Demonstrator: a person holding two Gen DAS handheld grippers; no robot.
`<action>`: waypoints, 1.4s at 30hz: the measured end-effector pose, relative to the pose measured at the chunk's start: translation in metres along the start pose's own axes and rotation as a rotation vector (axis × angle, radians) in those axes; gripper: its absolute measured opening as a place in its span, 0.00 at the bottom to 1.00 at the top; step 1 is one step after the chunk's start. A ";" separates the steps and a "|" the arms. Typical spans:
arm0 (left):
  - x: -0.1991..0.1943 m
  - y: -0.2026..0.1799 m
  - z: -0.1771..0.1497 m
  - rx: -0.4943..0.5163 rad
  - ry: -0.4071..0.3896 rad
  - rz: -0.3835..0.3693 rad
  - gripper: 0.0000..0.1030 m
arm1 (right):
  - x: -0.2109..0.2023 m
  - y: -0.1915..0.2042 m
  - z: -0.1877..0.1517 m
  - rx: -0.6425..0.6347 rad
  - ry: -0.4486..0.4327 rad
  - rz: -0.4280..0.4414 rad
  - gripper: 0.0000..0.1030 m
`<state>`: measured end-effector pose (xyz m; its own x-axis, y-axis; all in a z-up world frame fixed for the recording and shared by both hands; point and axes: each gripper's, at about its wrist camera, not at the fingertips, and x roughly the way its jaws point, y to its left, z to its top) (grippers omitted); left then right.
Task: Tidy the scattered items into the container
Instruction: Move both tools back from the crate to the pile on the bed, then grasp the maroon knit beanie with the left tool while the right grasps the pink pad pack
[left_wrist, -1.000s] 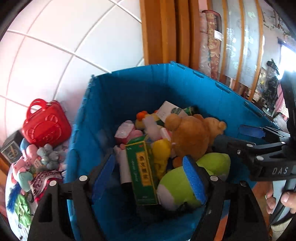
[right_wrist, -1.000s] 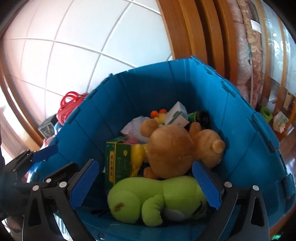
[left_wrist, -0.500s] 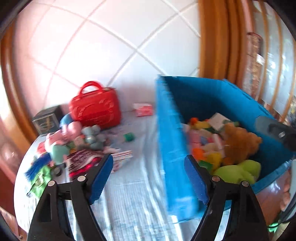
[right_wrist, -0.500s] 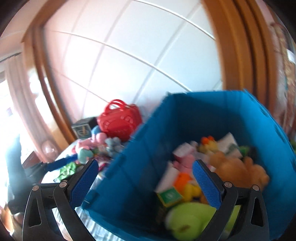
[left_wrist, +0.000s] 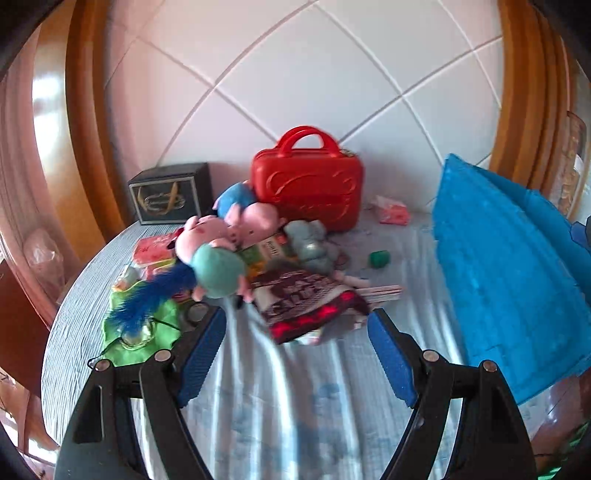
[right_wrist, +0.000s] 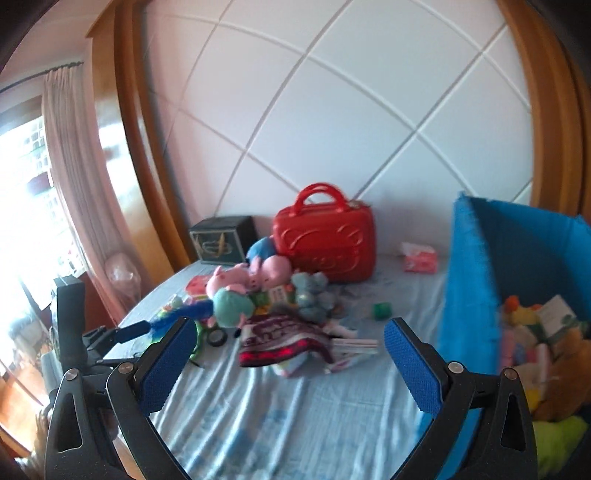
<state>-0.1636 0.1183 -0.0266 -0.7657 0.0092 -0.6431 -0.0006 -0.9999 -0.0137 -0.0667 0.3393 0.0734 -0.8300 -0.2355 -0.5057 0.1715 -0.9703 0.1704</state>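
A blue bin (left_wrist: 506, 266) stands at the right of the bed; in the right wrist view (right_wrist: 476, 295) it holds several toys. Scattered items lie on the sheet: a red toy case (left_wrist: 306, 188), pink pig plushes (left_wrist: 236, 225), a grey plush (left_wrist: 310, 243), a dark patterned cloth (left_wrist: 306, 302), a small green block (left_wrist: 379, 258) and a blue feathery toy (left_wrist: 147, 299). My left gripper (left_wrist: 295, 354) is open and empty, just short of the cloth. My right gripper (right_wrist: 288, 365) is open and empty above the sheet. The left gripper (right_wrist: 125, 332) shows at the left in the right wrist view.
A dark box (left_wrist: 170, 194) stands by the white padded headboard (left_wrist: 295, 81). A pink tissue pack (left_wrist: 393, 214) lies between the red case and the bin. The striped blue sheet (left_wrist: 295, 406) lies in front of both grippers. A curtain and window (right_wrist: 55, 184) are at the left.
Both grippers have swung left, away from over the bin's inside, and now face the pile of items on the bed. Both stay open and empty.
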 end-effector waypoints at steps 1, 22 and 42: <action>0.009 0.015 0.000 -0.002 0.015 -0.007 0.77 | 0.012 0.009 -0.002 0.009 0.014 -0.005 1.00; 0.195 0.048 -0.008 -0.043 0.320 -0.118 0.77 | 0.212 -0.078 -0.091 0.245 0.445 -0.242 1.00; 0.314 0.019 -0.007 -0.124 0.473 -0.242 0.77 | 0.330 -0.136 -0.127 0.366 0.568 -0.271 0.99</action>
<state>-0.3998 0.1026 -0.2341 -0.3802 0.2712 -0.8842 -0.0435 -0.9602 -0.2758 -0.2970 0.3862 -0.2240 -0.3973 -0.0782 -0.9144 -0.2721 -0.9415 0.1987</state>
